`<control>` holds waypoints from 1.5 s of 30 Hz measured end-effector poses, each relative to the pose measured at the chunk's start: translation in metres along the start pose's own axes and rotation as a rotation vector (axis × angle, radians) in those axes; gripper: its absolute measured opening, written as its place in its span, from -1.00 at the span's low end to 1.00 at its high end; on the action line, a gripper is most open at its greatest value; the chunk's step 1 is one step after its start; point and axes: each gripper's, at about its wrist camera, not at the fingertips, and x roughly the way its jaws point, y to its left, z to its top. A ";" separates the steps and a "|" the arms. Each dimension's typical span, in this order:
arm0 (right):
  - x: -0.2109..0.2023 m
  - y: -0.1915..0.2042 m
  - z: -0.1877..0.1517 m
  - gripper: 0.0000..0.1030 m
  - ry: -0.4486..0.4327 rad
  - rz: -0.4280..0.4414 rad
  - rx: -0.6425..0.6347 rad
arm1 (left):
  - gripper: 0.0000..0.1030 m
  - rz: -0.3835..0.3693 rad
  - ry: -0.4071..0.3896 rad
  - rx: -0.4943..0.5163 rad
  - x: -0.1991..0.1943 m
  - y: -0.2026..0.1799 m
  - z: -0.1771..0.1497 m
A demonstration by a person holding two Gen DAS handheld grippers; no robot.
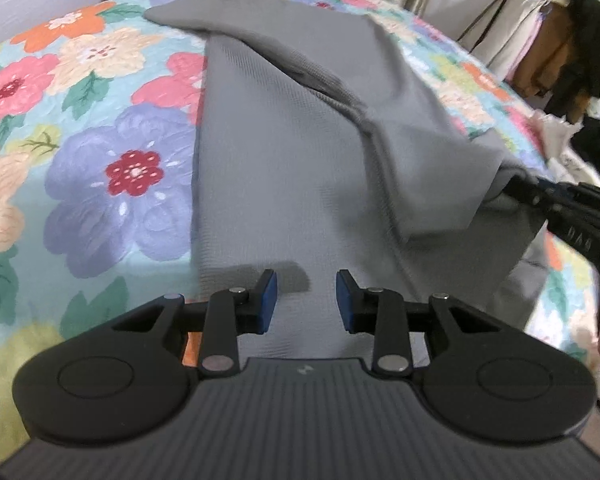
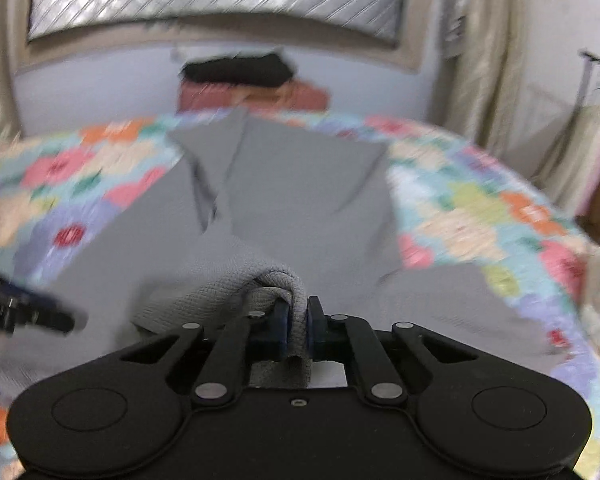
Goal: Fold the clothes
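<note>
A: Along the middle of the bed, running from the near edge to the far edge, lies the grey garment. Its right side is already lifted off the quilt. What grips it?

B: Your right gripper is clenched on a bunched fold of the garment's right edge; the knit cloth shows pinched between both pads in the right wrist view. Your left gripper stands released, its jaws apart over the near end of the garment, with nothing between them and cloth only beneath.

A: How should the fold be carried?

B: Judging by the lie of the cloth, you are drawing the right side across toward the left edge of the bed. Keep the lift low so the panel rolls over rather than drags the whole garment sideways. Use the left gripper to pin the near end flat if it begins to creep.

A: What could spoil it?

B: The pinch holds a crumpled wad, not a clean edge. Lay it down, then smooth the diagonal ridge before releasing.
</note>
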 end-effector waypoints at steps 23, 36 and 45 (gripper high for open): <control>0.012 -0.148 0.021 -0.83 0.077 -0.036 0.294 | -0.11 -0.258 -0.027 0.159 -0.002 -0.066 -0.018; 0.048 -0.197 -0.010 -0.84 0.093 -0.110 0.362 | -0.09 -0.265 -0.010 0.288 0.016 -0.087 -0.038; 0.070 -0.221 -0.024 -0.80 0.170 -0.232 0.356 | -0.09 -0.210 -0.010 0.391 0.016 -0.104 -0.050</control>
